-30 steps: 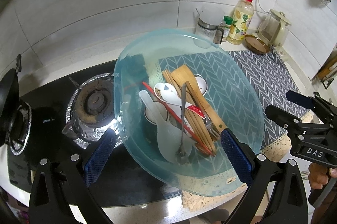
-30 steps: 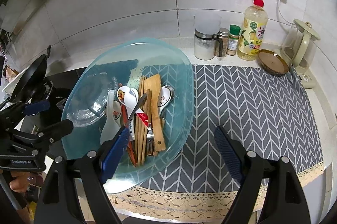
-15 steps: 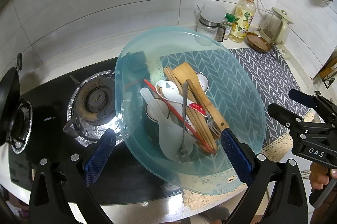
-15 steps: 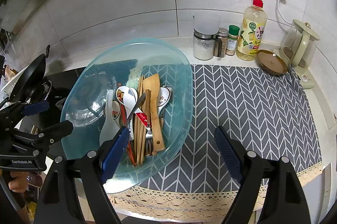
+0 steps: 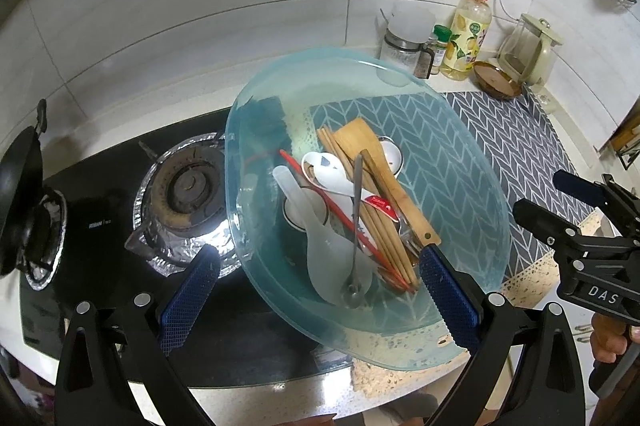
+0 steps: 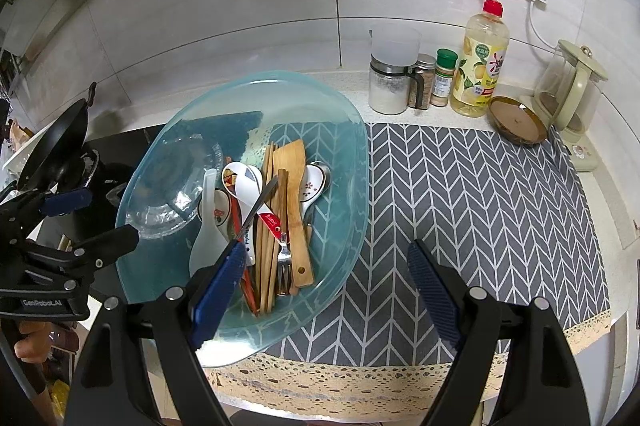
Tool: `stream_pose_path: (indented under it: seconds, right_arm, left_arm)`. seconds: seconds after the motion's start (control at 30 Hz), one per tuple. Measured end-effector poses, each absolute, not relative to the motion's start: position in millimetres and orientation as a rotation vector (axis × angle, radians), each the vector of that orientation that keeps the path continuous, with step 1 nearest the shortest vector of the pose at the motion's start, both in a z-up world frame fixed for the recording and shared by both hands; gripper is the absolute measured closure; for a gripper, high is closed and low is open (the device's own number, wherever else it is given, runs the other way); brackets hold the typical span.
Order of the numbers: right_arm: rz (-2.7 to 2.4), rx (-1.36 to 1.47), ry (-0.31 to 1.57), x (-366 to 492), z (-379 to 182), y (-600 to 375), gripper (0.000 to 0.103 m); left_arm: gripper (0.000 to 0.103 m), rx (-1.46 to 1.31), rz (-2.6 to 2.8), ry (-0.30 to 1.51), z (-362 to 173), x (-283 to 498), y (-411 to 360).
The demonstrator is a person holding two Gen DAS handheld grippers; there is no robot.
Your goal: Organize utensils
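A translucent blue bowl sits half on the stove, half on the grey mat. It holds a wooden spatula, wooden chopsticks, patterned ceramic spoons, a white rice paddle, a metal spoon and a fork. My left gripper hovers open over the bowl's near side. To the bowl's right, over its near rim and the mat, my right gripper is open. Neither holds anything.
A gas burner and a black pan lie left of the bowl. The chevron mat spreads to the right. Jars, a soap bottle, a brown dish and a kettle line the tiled wall.
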State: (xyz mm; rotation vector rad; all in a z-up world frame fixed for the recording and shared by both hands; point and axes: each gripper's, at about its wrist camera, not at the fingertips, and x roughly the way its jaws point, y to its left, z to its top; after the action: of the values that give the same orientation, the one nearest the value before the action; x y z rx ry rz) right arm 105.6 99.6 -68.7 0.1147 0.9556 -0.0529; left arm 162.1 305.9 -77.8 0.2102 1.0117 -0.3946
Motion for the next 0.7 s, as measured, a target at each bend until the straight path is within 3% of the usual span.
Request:
stream_pose_path:
  seconds: [0.7]
  right_arm:
    - [-0.054,0.111,0.958,105.0,-69.5,100.4,0.023]
  left_arm:
    - [0.004,0.216,-0.345,1.029,-92.1,163.0,306.0]
